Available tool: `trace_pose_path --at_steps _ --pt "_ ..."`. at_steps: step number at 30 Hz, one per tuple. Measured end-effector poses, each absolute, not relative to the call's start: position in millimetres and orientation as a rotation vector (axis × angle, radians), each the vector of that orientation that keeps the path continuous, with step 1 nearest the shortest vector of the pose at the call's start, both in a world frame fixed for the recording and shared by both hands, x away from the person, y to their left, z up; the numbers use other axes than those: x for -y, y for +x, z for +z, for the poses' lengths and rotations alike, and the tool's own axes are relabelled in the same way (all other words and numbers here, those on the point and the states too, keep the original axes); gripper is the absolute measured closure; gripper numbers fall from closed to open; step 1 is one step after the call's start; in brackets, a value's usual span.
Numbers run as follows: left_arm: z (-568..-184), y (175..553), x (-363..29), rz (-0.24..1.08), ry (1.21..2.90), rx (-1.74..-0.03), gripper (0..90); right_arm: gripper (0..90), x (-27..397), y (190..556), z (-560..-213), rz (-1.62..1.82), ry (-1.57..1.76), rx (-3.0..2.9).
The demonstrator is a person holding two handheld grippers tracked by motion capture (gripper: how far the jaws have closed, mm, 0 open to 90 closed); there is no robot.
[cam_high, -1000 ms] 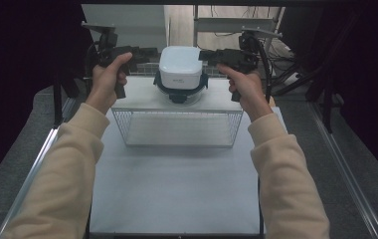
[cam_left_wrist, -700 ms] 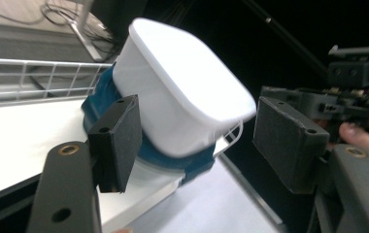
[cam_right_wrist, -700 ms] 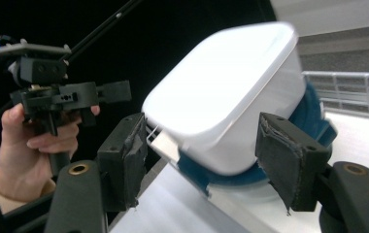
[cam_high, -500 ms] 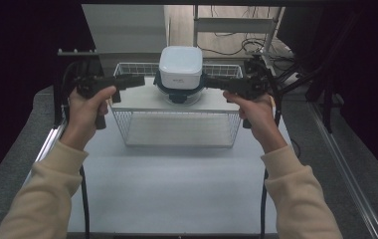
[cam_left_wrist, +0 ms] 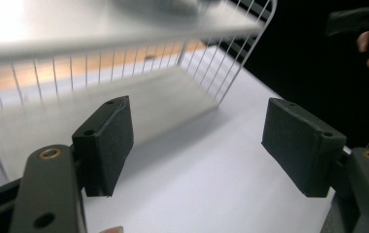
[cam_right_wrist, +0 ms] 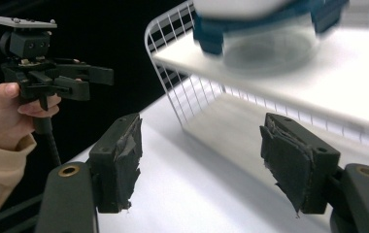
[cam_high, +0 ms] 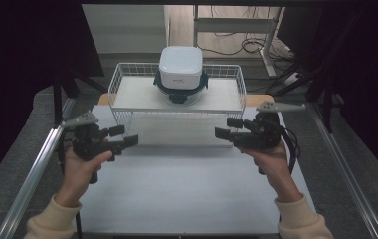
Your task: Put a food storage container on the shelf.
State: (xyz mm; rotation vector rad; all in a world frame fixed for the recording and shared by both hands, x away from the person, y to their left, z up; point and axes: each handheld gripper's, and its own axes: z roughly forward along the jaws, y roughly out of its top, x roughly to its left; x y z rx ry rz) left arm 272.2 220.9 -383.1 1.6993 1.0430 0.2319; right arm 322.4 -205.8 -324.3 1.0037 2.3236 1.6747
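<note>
Your white table (cam_high: 187,194) runs from the bottom edge of the high view up past mid-frame, with metal rails along both its sides. Its near half is bare white surface. At upper centre a white wire basket (cam_high: 127,84) stands on the table, turned so a flat white panel forms its top. On that panel, right at the middle, sits a clear container with a white lid (cam_high: 180,67) and dark blue clips.

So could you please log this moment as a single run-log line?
left gripper: open, empty, jaws just opening | right gripper: open, empty, jaws just opening | lidded container: in wire basket, untouched
</note>
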Motion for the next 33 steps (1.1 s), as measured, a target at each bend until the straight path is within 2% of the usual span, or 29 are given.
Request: trace_pose_path --at_steps 1,6,9,16,21,33 --pt "-391 268 -220 0.233 1.708 -1.050 25.8 31.0 212 315 -338 1.651 1.009 -2.323" --pt "-430 252 -213 0.208 1.755 -1.090 25.0 30.5 221 302 -365 1.615 1.037 -2.325" --pt "-453 246 -209 0.205 1.828 -1.116 24.6 30.2 226 289 -396 1.519 1.037 -2.342" --pt "-475 245 -203 0.204 1.883 -1.149 24.2 29.1 223 282 -454 1.392 1.088 -2.447" --pt "-477 245 -205 0.231 1.875 -1.159 23.2 28.1 222 283 -467 1.354 1.114 -2.455" --pt "-482 245 -204 0.226 1.893 -1.164 21.4 27.1 223 282 -464 1.370 1.107 -2.427"
